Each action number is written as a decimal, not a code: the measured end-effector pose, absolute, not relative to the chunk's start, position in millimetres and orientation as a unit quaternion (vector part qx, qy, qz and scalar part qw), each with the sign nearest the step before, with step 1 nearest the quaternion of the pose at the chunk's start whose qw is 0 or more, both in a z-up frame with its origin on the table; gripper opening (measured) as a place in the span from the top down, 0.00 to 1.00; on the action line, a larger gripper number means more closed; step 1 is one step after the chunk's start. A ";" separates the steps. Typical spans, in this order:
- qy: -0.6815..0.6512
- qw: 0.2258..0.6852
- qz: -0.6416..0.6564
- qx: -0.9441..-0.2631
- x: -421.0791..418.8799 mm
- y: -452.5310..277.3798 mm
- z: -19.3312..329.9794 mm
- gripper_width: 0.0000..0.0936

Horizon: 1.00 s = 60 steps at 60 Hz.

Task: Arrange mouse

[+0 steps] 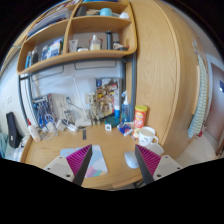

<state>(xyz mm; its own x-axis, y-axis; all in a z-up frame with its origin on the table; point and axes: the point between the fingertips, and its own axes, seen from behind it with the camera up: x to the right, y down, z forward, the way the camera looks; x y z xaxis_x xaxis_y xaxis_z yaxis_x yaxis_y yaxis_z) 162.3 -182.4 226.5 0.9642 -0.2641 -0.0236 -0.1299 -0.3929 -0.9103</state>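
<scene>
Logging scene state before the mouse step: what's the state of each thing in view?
fingers: open, nothing between them
white mug: upright on the desk, beyond the fingers
orange canister: upright behind the mug
desk: cluttered along its back
mouse: not visible

The gripper [112, 165] is held level, pointing forward toward the far side. Its two fingers stand well apart, nothing between them, the left pink pad [77, 157] and right pad [150, 159] facing inward
</scene>
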 end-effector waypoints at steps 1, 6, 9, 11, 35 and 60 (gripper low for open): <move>0.118 0.534 -0.063 -0.834 166.2 -183.7 215.1 0.07; 0.114 0.506 -0.073 -0.852 185.9 -193.5 164.7 0.07; 0.115 0.488 -0.077 -0.862 199.2 -199.5 136.9 0.07; 0.116 0.478 -0.077 -0.867 207.2 -202.6 120.6 0.08; 0.081 0.419 -0.047 -0.903 272.4 -148.3 8.6 0.09; 0.029 0.427 -0.022 -0.904 278.1 -77.5 -11.2 0.48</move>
